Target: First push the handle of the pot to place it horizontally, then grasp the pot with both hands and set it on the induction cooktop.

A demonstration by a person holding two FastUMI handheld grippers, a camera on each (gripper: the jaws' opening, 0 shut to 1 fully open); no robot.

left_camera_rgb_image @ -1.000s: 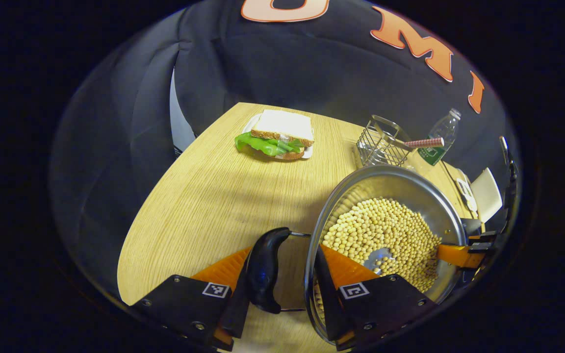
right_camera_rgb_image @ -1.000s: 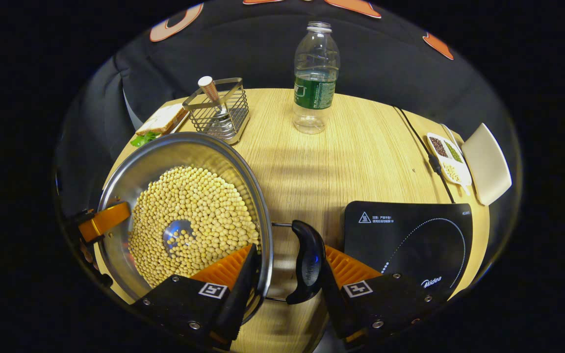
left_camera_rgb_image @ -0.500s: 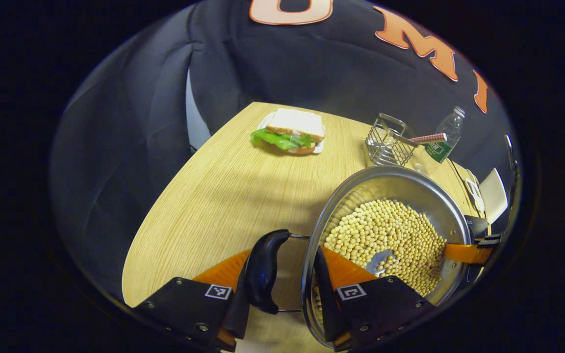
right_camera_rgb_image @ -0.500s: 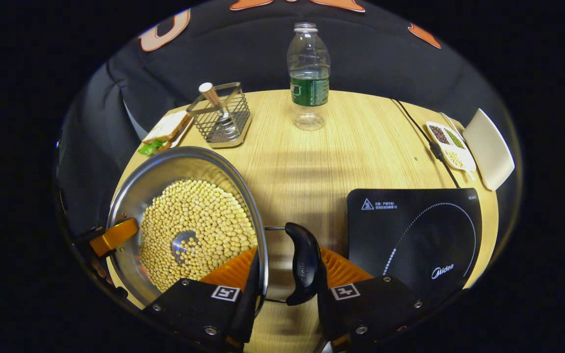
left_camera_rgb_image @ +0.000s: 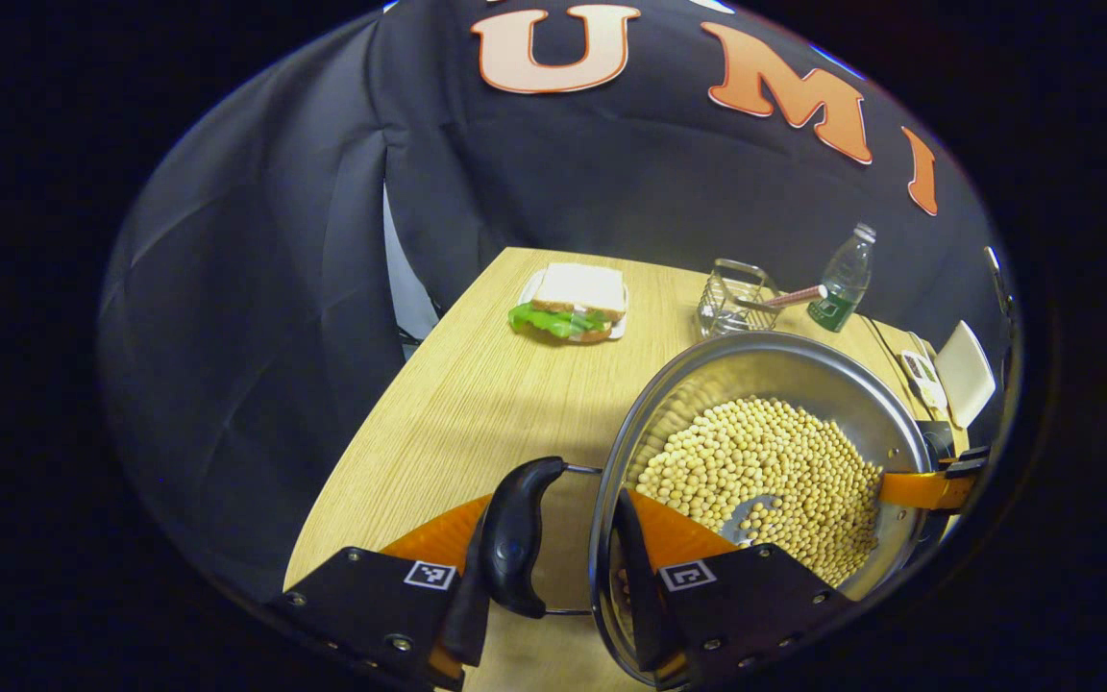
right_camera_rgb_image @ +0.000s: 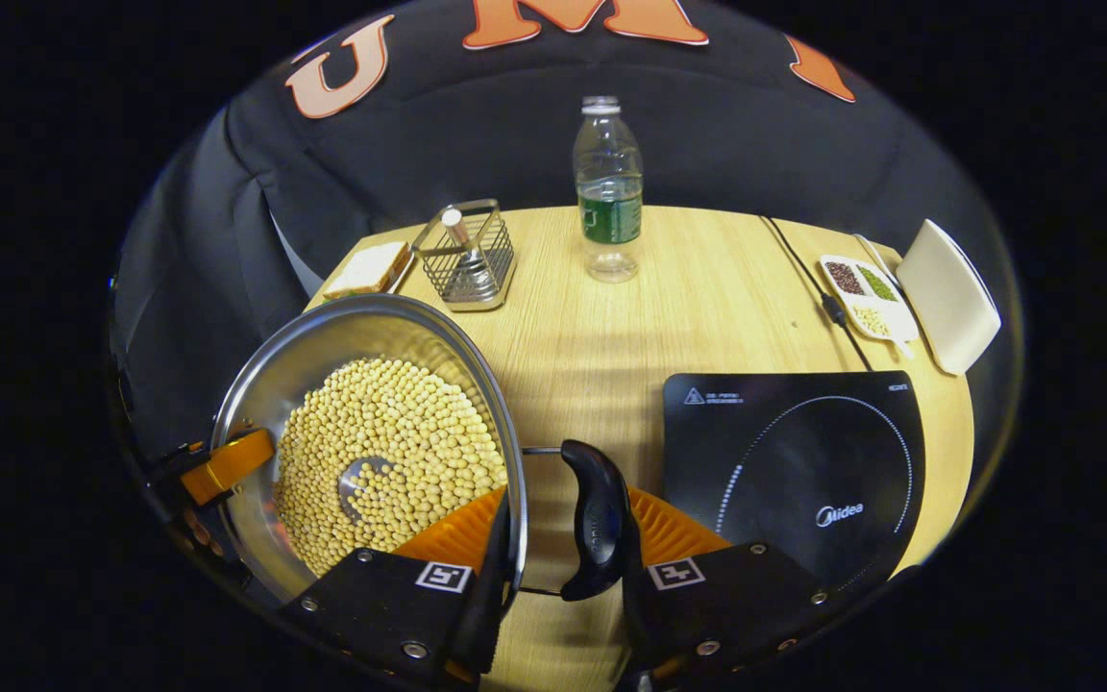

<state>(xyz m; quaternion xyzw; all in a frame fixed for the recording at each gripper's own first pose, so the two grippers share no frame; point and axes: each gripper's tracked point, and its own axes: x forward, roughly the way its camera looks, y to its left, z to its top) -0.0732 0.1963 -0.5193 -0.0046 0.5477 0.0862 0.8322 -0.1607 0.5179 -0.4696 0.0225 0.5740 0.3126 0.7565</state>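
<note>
The pot, a wide steel one heaped with loose yellow beans, looks to hang clear of the table, carried at both sides and just beside the cooktop, which lies flat with its surface bare. The right gripper pinches the pot's near edge, one finger inside the rim against the beans and the other outside the black loop handle, so rim and handle sit clamped between them. The left gripper does the same on the far side from the cooktop, squeezed around the other handle and the wall of the pot. The main risk, as I judge it, is tilt: the beans are free to roll, and if one hand rises or swings ahead of the other they could pour over the low rim. The handles hang on thin wire hinges, so a loosened pinch might let the pot pivot or slip out. Coming down off centre on the cooktop could leave the pot overhanging its edge or knock its cord. The bottle, wire basket and sandwich sit well behind the pot and look safe from the sweep.
</note>
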